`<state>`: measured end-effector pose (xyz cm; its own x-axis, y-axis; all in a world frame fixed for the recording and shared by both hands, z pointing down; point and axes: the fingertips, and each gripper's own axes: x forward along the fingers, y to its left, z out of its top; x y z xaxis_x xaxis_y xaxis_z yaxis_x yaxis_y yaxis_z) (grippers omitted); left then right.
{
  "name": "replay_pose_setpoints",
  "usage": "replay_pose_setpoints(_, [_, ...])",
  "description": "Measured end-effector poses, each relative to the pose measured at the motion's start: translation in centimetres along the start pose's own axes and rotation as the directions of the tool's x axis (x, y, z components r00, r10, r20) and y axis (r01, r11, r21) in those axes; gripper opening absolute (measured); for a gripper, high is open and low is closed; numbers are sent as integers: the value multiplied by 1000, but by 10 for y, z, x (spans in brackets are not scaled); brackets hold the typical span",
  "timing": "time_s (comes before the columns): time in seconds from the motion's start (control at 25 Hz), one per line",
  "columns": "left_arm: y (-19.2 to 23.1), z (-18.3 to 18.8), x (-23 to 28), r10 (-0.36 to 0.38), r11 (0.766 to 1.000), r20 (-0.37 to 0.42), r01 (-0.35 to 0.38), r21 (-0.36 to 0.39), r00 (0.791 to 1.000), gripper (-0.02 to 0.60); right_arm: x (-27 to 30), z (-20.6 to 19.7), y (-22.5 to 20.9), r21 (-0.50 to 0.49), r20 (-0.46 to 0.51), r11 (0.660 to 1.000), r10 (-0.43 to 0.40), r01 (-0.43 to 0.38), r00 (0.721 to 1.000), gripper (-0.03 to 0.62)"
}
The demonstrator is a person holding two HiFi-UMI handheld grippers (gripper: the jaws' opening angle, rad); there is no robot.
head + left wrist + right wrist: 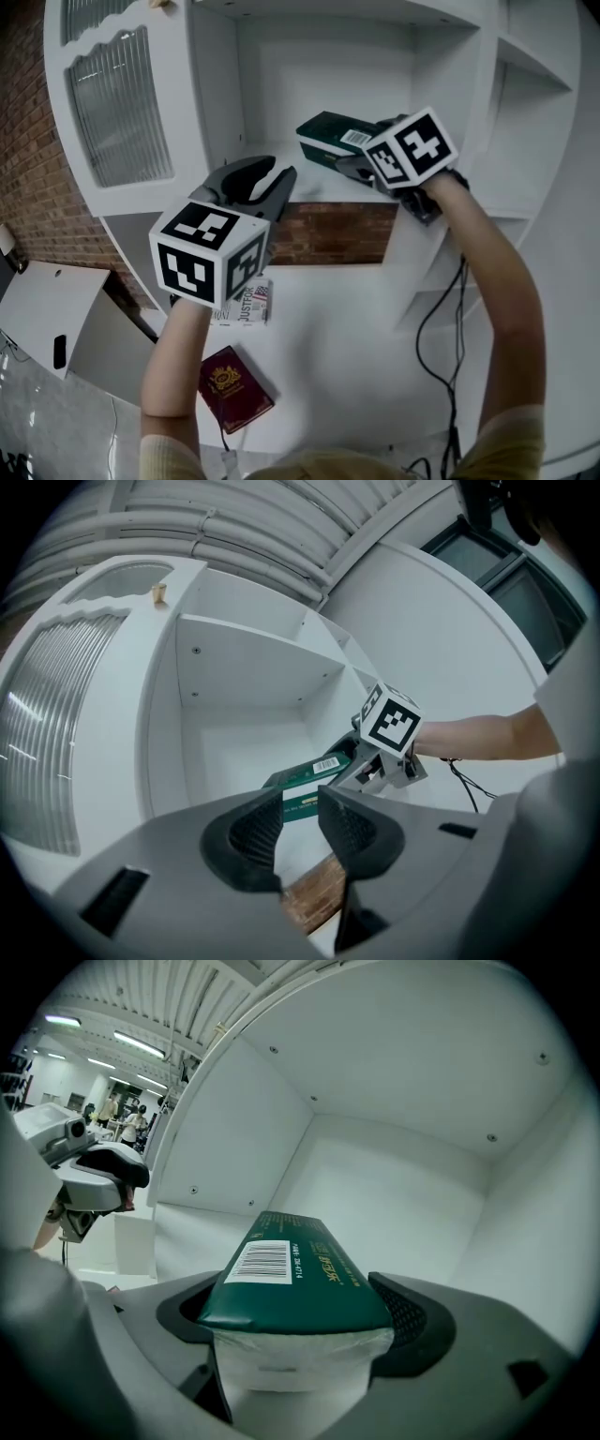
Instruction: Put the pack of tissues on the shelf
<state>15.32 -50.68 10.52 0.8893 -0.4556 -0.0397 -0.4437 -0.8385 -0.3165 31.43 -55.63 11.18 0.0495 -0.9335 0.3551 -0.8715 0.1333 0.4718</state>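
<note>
Left gripper [270,178] raised, fingers apart, nothing between. Right gripper [354,167] fingers clamp green tissue pack [323,134] over white shelf [267,155].

Left gripper [300,805] foreground, jaws apart, nothing between. Beyond: right gripper [359,766] clamped on green pack of tissues [302,780], barcode up, inside white shelf [234,747] compartment, toward right wall. Ribbed glass door [47,733] far left.
</note>
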Motion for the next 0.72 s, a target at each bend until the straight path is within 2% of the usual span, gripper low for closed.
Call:
replay_pose_setpoints(0.36, [-8,8,-19,7,1000,22,-7,5,1000,101,-9,-5,-19,-10,33,989,-144,145,989,433])
replay_pose_setpoints(0.6, [-12,13,-33,17,1000,40,-17,8,999,100,-10,-10,-24,29,20,990,-141,140,990,433])
replay_pose_setpoints(0.72, [-15,14,-39,20,1000,42,-21,9,999,101,-14,-13,-29,-2,-1,983,-185,185,983,433])
